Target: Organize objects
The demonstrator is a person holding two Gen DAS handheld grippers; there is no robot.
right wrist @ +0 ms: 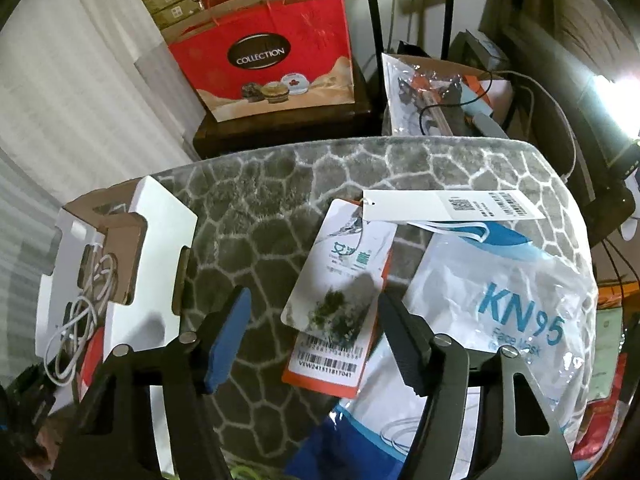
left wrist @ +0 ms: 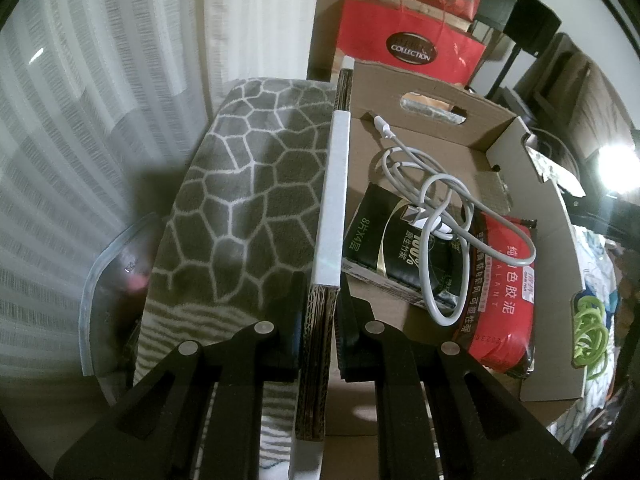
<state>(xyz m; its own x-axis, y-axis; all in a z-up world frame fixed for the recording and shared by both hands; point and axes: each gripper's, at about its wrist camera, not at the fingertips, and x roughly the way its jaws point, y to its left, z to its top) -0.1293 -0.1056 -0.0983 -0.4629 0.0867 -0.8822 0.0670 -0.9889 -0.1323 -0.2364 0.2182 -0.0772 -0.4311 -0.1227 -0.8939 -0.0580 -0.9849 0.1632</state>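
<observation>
Left tool [left wrist: 319, 320] clamped on cardboard box [left wrist: 460, 148] wall, right tool [right wrist: 314, 320] spread open, hovering over card tags [right wrist: 340, 280] beside KN95 mask pack [right wrist: 500, 300]

An open cardboard box [left wrist: 472, 136] held a coiled white cable [left wrist: 436, 216], a black tissue pack [left wrist: 384, 248] and a red packet [left wrist: 504, 292]. A KN95 mask bag [right wrist: 500, 312] and hang tags [right wrist: 340, 280] lay on the grey mat [right wrist: 256, 208].

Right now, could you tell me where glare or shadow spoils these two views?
Left wrist view: a lamp blows out the right edge, and shadow darkens the mat at left. Right wrist view: glare at upper right, sheen on the KN95 bag; both edges bend.
</observation>
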